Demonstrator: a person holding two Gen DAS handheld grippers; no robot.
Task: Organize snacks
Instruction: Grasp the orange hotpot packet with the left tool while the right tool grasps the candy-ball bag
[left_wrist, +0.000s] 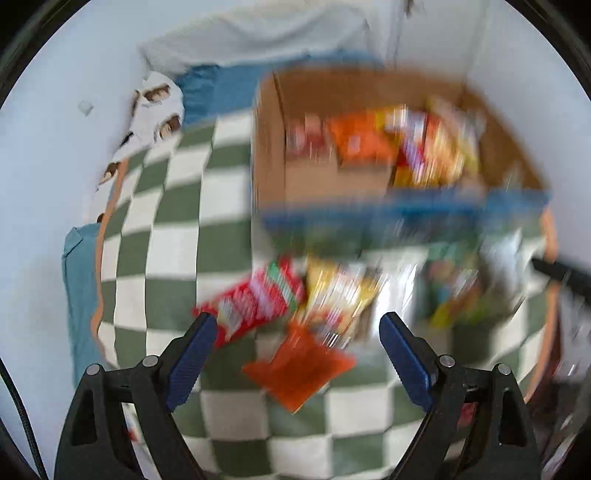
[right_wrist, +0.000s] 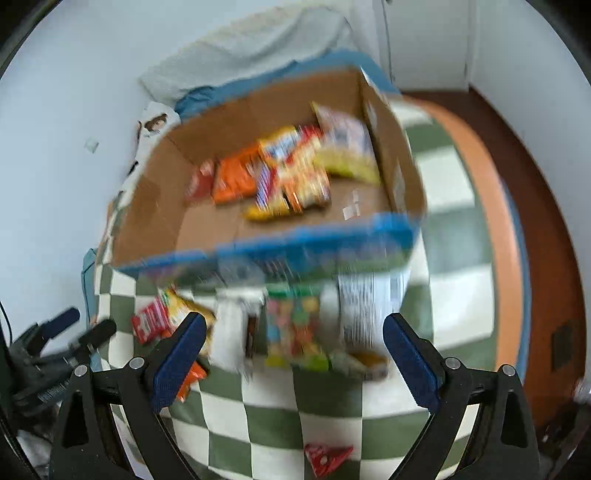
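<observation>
White walls (right_wrist: 55, 166) enclose a bed with a green-checked blanket (left_wrist: 173, 229), above brown flooring (right_wrist: 546, 258).

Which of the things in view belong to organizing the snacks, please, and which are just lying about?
Part of the job:
- cardboard box with snacks in it
- loose snack packets on the checkered blanket
- orange packet
- red packet

Just lying about:
- patterned pillow
- white bedding

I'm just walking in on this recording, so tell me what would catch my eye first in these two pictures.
An open cardboard box sits on a green and white checkered blanket, with bright snack packets piled at its far side. More packets lie loose on the blanket in front of the box, among them an orange packet. Both grippers, left and right, hang open above them, empty.
</observation>
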